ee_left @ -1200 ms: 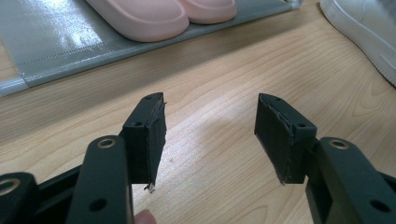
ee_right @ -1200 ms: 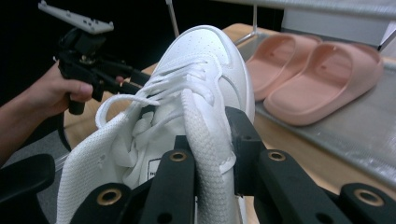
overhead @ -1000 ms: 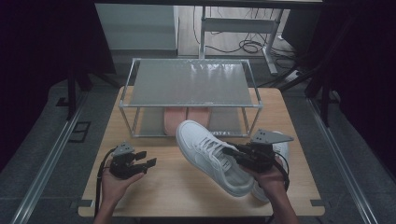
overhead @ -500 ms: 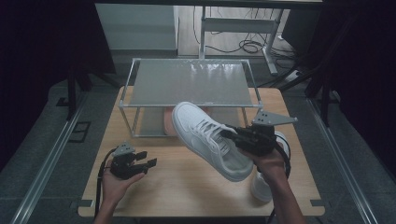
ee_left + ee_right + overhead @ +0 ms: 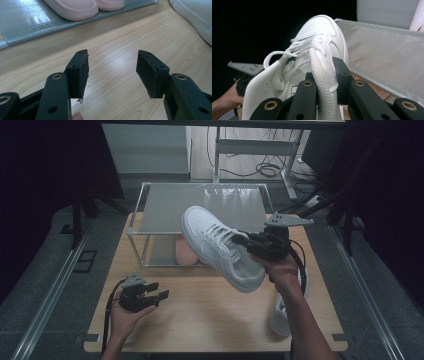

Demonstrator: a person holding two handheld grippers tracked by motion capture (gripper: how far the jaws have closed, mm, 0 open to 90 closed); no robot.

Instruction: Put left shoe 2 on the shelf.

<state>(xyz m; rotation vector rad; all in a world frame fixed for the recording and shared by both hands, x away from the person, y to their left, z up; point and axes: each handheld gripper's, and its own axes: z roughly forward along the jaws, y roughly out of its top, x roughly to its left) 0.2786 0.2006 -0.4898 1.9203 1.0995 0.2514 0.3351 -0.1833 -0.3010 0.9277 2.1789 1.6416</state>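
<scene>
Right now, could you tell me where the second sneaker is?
In the high view, the second sneaker lies on the table's right side, under the right forearm.

There's a low metal rack (image 5: 200,202) with a grey top shelf at the far side of the wooden surface (image 5: 200,310), and a pair of pink slippers (image 5: 186,251) tucked on its bottom shelf. Another white sneaker (image 5: 280,312) lies near the right edge. Cables (image 5: 262,170) on the floor beyond.

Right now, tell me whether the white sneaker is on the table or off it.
Off it. The sneaker hangs above the table, the right tongs clamped on its collar.
</scene>
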